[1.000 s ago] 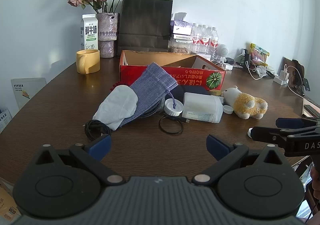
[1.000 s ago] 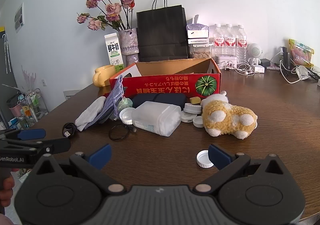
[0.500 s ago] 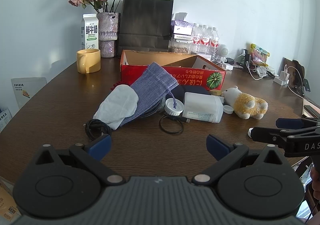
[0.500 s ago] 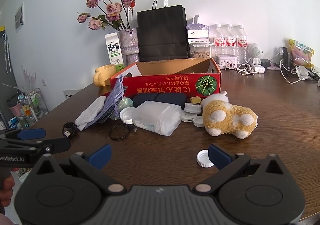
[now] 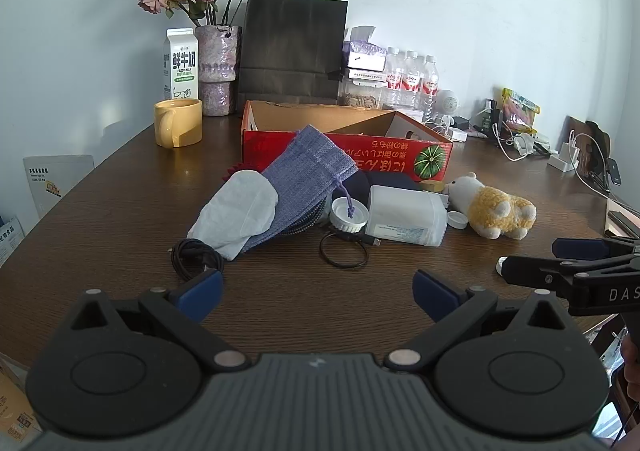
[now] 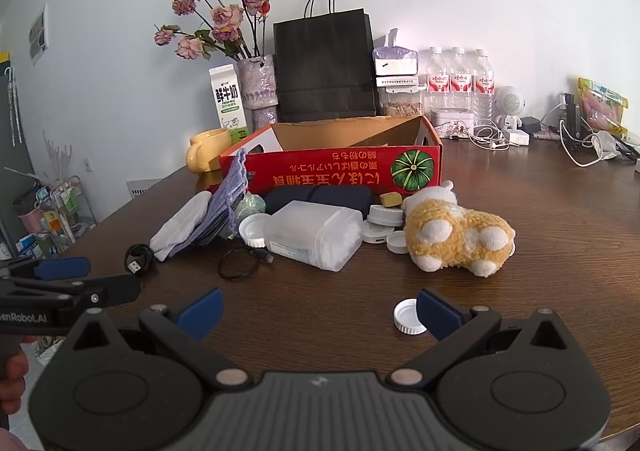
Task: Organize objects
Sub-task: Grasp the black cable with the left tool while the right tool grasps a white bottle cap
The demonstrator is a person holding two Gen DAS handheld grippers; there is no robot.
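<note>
Both claws hover wide open and empty above a wooden table (image 5: 100, 219): the left gripper (image 5: 318, 291) faces a clutter pile at 12 o'clock, the right gripper (image 6: 318, 311) has a loose white cap (image 6: 409, 317) touching or just beside its right fingertip. A red cardboard box (image 6: 340, 171) stands behind a plastic container (image 6: 316, 235), a plush toy (image 6: 456, 237) at its 3 o'clock, and a purple drawstring pouch (image 5: 308, 175) at its 9 o'clock.

Bright daylight, sharp pics, soft shadows, fisheye warp w/ dark corners.

Left gripper (image 5: 316, 293) jaws spread over table (image 5: 120, 219).
</note>
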